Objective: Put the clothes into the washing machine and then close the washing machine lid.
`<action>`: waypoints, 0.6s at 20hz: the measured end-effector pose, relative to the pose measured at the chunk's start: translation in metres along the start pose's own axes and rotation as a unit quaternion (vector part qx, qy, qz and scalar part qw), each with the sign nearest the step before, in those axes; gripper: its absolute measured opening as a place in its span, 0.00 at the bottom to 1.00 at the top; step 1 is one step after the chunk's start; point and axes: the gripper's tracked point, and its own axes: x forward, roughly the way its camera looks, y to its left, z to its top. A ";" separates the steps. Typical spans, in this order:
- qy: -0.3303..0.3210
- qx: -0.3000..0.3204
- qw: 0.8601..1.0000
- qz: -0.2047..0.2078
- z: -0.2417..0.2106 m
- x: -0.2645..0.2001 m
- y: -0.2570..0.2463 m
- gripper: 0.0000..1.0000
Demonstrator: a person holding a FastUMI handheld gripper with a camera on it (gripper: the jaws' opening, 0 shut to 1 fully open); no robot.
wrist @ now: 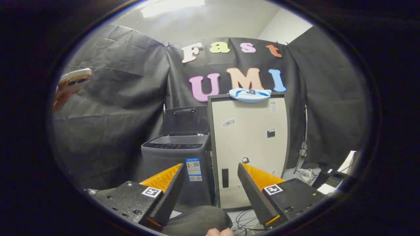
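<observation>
The gripper (210,183) was held with its fingers spread wide — nothing was pinched. Well beyond them, the grey top-loading washing machine (175,164) was seen, lid up. A light blue cloth (250,95) was draped on the tall cream cabinet (249,147) just beside it.

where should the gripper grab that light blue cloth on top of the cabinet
Take the light blue cloth at its middle bulge, which droops over the front top edge of the pale cabinet. Come from the front, level with that edge, one finger above and one below. The gripper is open, far short of it. The washing machine beside the cabinet has its lid up.
</observation>
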 end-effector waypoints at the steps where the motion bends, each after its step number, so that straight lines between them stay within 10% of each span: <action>1: 0.001 -0.001 1.000 0.000 -0.001 0.001 0.000 0.98; 12: -0.003 0.005 1.000 0.000 -0.001 0.001 0.001 0.98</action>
